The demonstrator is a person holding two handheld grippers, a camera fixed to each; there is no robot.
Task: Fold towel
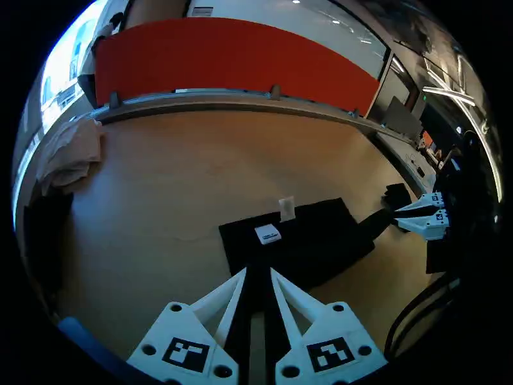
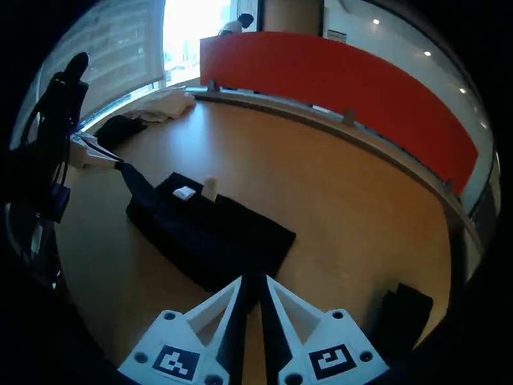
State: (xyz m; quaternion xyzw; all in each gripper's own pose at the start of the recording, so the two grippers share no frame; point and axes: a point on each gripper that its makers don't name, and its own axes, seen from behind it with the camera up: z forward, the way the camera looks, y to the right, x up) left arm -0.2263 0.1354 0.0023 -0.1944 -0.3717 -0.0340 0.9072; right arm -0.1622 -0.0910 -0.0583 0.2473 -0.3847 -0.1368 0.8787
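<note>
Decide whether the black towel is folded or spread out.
Spread out: the black towel lies flat on the table, opposite ends pinched by the left gripper and right gripper. Number of layers: cannot tell.

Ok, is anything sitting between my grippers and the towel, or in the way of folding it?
Nothing visible. The left gripper and right gripper each pinch an edge of the black towel. On the table, a pale cloth pile lies well apart, at the far corner.

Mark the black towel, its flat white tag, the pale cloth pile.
black towel [image 1: 314,240], left gripper view, middle
flat white tag [image 1: 267,235], left gripper view, centre
pale cloth pile [image 1: 72,154], left gripper view, folds
</note>
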